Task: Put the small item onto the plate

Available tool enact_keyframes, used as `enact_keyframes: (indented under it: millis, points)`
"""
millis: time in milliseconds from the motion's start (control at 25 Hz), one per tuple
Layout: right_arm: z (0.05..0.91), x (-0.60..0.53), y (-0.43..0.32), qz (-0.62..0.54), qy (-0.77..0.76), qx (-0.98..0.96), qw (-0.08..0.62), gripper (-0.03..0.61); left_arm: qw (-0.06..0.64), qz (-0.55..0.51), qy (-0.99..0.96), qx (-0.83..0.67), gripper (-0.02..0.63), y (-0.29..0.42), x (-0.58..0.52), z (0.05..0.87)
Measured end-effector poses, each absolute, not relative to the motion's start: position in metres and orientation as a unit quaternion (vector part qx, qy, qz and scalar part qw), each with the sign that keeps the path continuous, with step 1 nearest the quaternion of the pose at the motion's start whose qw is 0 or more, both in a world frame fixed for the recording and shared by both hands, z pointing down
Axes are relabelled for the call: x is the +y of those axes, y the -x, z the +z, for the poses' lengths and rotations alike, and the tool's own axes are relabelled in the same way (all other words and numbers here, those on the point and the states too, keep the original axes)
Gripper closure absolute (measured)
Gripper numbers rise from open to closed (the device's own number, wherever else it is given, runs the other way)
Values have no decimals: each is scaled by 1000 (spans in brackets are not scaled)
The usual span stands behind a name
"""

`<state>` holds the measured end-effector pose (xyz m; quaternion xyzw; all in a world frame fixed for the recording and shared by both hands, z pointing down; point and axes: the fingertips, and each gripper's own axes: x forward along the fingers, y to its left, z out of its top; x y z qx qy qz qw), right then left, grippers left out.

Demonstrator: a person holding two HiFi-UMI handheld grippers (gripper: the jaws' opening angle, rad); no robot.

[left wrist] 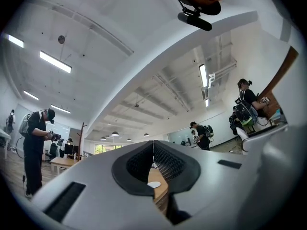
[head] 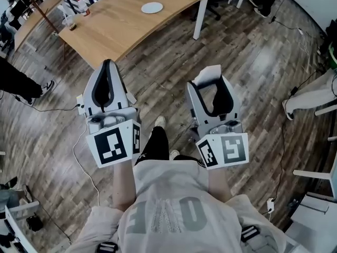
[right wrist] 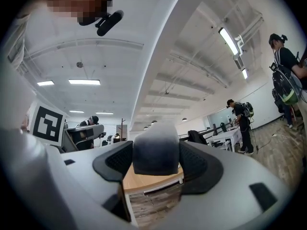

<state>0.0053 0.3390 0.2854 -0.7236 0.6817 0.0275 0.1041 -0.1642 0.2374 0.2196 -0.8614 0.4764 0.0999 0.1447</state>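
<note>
Person stands on a wood floor (head: 253, 62) with a gripper in each hand, both held up in front of the chest and well back from the counter (head: 121, 25).

Left gripper (head: 108, 67): in its own view the fingers (left wrist: 172, 164) meet at the tips and nothing is held between them. The gap lower down shows the counter edge and the plate (left wrist: 153, 184) beyond. Its marker cube (head: 113, 146) sits at the near end.

Right gripper (head: 211, 83): its fingers (right wrist: 201, 164) are clamped on the small item (right wrist: 155, 147), a pale whitish-grey block that fills the space between the pads and sticks up past them. In the head view the small item (head: 209, 73) shows as a white piece at the gripper tip, in the air over the floor and not touching the counter. Its marker cube (head: 224, 151) is at the near end.

The plate (head: 152, 7) is white and round. It lies flat on the far part of the wooden counter with nothing on it, well apart from both grippers. A few small things stand at the counter's left corner, too small to tell.

Other people stand around the room in both gripper views, e.g. one (left wrist: 36, 147) at left.
</note>
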Motion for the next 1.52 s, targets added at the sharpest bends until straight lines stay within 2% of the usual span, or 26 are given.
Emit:
enact_keyframes:
  millis: [280,520,1080,1520]
  points:
    - [318,292,-24,32,714,693,96,275,146,116,853,488,604,153,194,249]
    - [322,205,-43,46,704,703,86,275,147,139,850,487,604,131,110,251]
    - [253,-52,-103,65,681,725,80,275,159,173,836,495,604,73,-139,182]
    - [277,-133,-133,22,699,712,58,275,111,141,870,459,604,33,-223,213]
